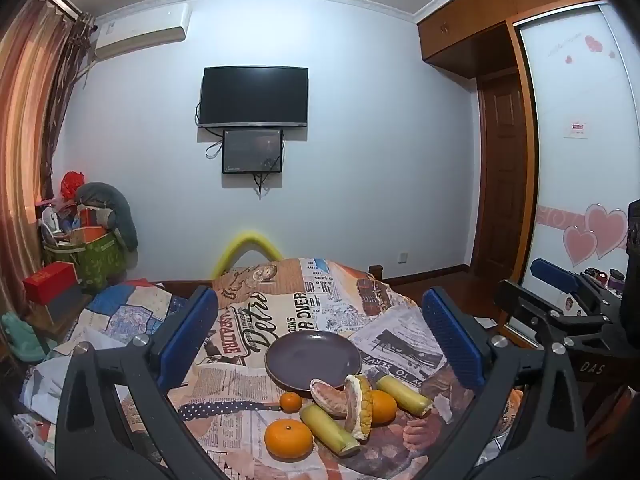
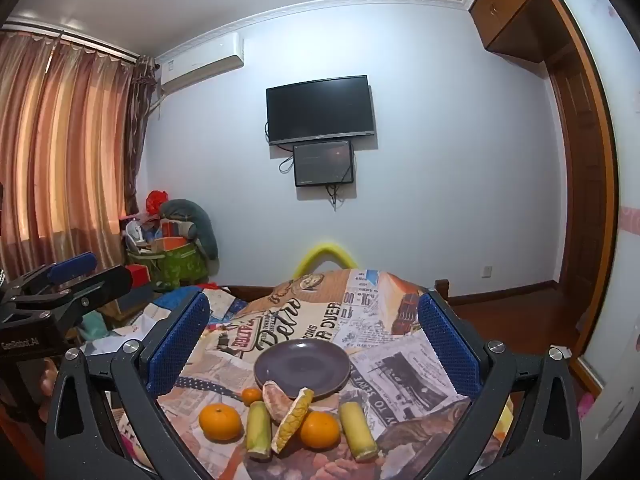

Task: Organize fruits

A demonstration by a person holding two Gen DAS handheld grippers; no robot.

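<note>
A dark purple plate (image 1: 304, 350) (image 2: 296, 360) lies bare on the newspaper-print cloth. In front of it lie two pomelo pieces (image 1: 358, 404) (image 2: 290, 414), three oranges, the nearest (image 1: 288, 438) (image 2: 220, 422), and two yellow-green sugarcane sticks (image 1: 328, 428) (image 2: 358, 430). My left gripper (image 1: 320, 332) is open and empty, hovering above and before the fruit. My right gripper (image 2: 316, 340) is also open and empty, just right of the left one; it shows at the right edge of the left wrist view (image 1: 560, 304).
The table's patterned cloth (image 1: 256, 308) drops off at the far edge. A quilted bed cover (image 1: 120, 308) lies left. Boxes and a green bag (image 1: 92, 256) stand in the far left corner. A wardrobe (image 1: 576, 140) is at right, a TV (image 1: 254, 96) on the wall.
</note>
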